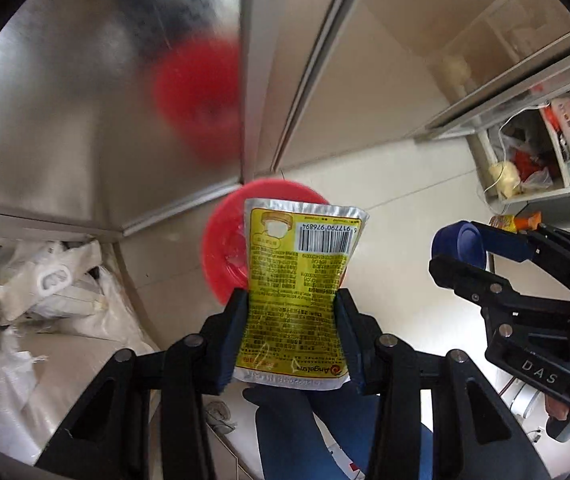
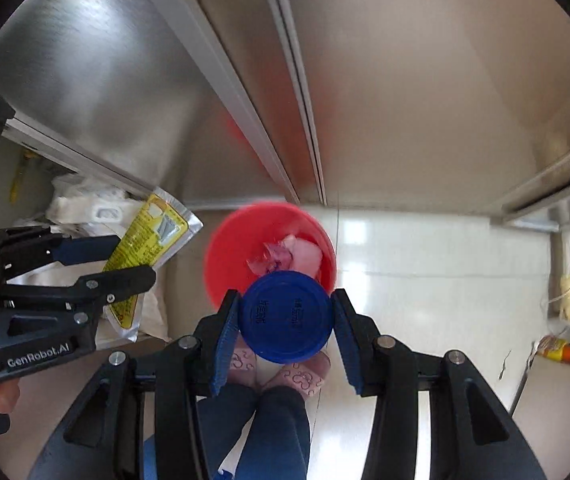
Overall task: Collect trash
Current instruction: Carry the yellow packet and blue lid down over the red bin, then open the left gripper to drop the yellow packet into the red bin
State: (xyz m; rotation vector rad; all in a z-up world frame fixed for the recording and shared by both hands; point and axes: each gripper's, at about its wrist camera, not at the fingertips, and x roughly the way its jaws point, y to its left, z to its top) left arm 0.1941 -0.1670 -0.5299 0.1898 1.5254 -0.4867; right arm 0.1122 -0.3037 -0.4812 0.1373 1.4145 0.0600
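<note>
My left gripper [image 1: 291,328] is shut on a yellow and silver food pouch [image 1: 297,280], held upright above a red bin [image 1: 225,252] on the floor. In the right wrist view the pouch [image 2: 145,248] and left gripper [image 2: 133,256] sit at the left. My right gripper [image 2: 285,316] is shut on a blue round lid [image 2: 285,316], held over the red bin [image 2: 237,248], which holds pink crumpled paper [image 2: 297,256]. In the left wrist view the right gripper [image 1: 461,256] holds the blue lid [image 1: 461,246] at the right.
Steel cabinet doors [image 2: 125,80] rise behind the bin. White plastic bags [image 1: 45,292] lie on a low shelf at the left. A shelf at the right [image 1: 545,152] holds packets and bags. My legs and pink slippers [image 2: 297,376] stand on the pale floor below.
</note>
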